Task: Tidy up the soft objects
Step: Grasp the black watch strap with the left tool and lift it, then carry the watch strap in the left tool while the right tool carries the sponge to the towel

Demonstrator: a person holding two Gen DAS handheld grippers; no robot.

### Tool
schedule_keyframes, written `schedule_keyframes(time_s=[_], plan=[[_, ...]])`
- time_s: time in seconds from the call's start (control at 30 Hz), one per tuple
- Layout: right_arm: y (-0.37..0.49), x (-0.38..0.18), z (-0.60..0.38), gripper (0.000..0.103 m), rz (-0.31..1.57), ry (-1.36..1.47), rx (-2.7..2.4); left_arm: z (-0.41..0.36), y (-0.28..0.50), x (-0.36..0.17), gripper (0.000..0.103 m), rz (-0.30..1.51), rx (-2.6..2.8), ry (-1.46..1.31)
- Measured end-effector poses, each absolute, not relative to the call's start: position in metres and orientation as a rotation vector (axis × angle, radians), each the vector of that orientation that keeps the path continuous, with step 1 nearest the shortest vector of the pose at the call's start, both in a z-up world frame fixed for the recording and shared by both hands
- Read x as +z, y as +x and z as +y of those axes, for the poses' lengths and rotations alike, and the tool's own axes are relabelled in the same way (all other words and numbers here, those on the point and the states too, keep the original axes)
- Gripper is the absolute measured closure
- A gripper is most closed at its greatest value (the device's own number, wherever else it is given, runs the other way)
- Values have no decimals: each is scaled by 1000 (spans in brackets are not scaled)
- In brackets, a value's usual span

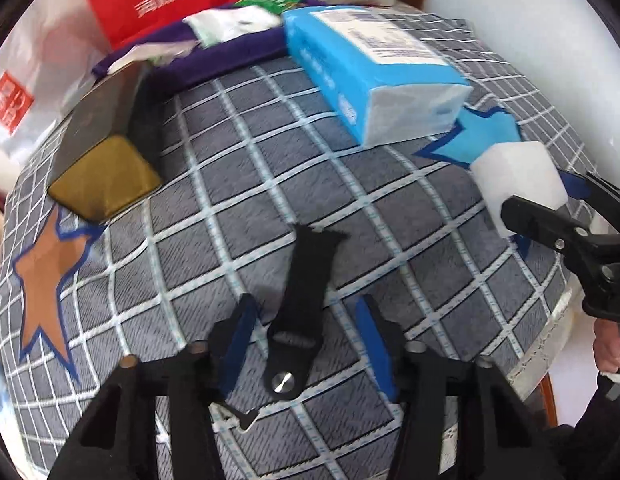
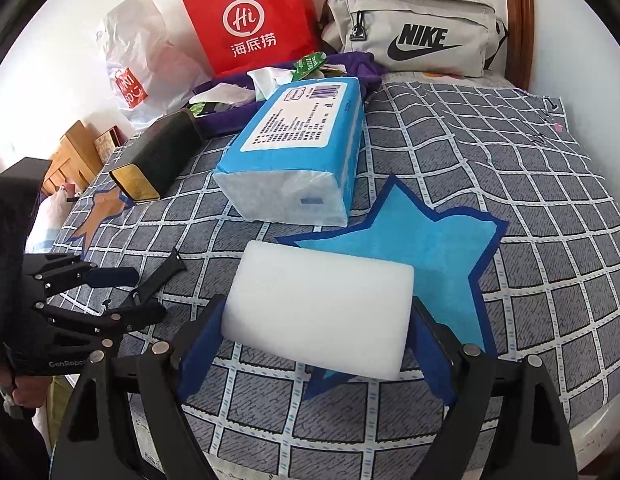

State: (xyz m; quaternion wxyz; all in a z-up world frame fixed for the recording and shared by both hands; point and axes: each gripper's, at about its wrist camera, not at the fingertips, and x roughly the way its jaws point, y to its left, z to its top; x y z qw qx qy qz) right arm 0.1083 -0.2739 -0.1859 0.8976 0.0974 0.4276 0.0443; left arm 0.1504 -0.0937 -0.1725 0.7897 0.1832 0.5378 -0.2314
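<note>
On the grid-patterned bed cover (image 2: 490, 184), the right hand-held gripper (image 2: 316, 344) grasps a white foam block (image 2: 318, 312) across its ends, its blue pads pressed to both sides, above the blue star patch (image 2: 442, 240). Just left of it, the left hand-held gripper (image 1: 306, 344) straddles a black watch strap (image 1: 300, 304) lying flat on the cover; its blue fingers (image 1: 240, 336) stand on either side of the strap with gaps showing, so it is released, not clamped. Behind the block lies a blue tissue pack (image 2: 298, 156), sealed, and left of that a dark box with a gold end (image 2: 150, 164), closed. Along the wall stand a red paper bag (image 2: 254, 16), a white plastic bag (image 2: 146, 64) and a zipped grey Nike pouch (image 2: 410, 36); what they hold cannot be seen. Purple cloth (image 2: 362, 64) and loose wrappers lie before them.
</note>
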Motion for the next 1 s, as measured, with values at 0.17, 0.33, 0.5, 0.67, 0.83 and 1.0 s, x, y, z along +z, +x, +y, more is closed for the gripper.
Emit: schedule_keyframes(time_s=[0.17,0.33,0.5,0.67,0.83,1.0], plan=[[108,-186,-283,17,887,218,74,-100,148,-170,81,1162,-530,415],[110,-184,-286,17,893,232,79,-93,158,-172,69,1204,-561,317],[110,-179,-279,17,892,200,89,-100,156,-173,82,1161,-510,393],[109,-170,-271,18,887,173,94,-88,169,-168,83,1190,-491,305],[110,-161,-260,18,879,145,111,-72,174,-158,83,1179,-439,285],[113,-147,-247,18,860,119,132,-51,177,-142,83,1149,-394,249]])
